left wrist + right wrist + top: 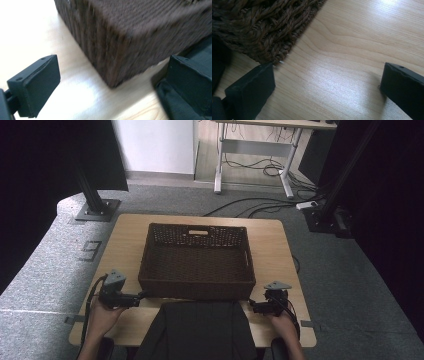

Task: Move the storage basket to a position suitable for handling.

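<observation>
1. The basket [197, 261] is a dark brown wicker tray, rectangular and shallow, with straight woven walls and a slot handle cut into its far wall.
2. It sits on the middle of the pale wooden tabletop [129, 227], its near wall close to the person's edge, and its inside looks bare.
3. A black cloth [198, 330] lies on the tabletop just in front of the basket's near wall.
4. The left claw [141, 296] is spread wide with nothing between its jaws, at the basket's near left corner; in the left gripper view that corner is blurred.
5. The right claw [251, 305] is also spread, pinching nothing, near the basket's near right corner, where thick twisted strands of weave [262, 27] show.
</observation>
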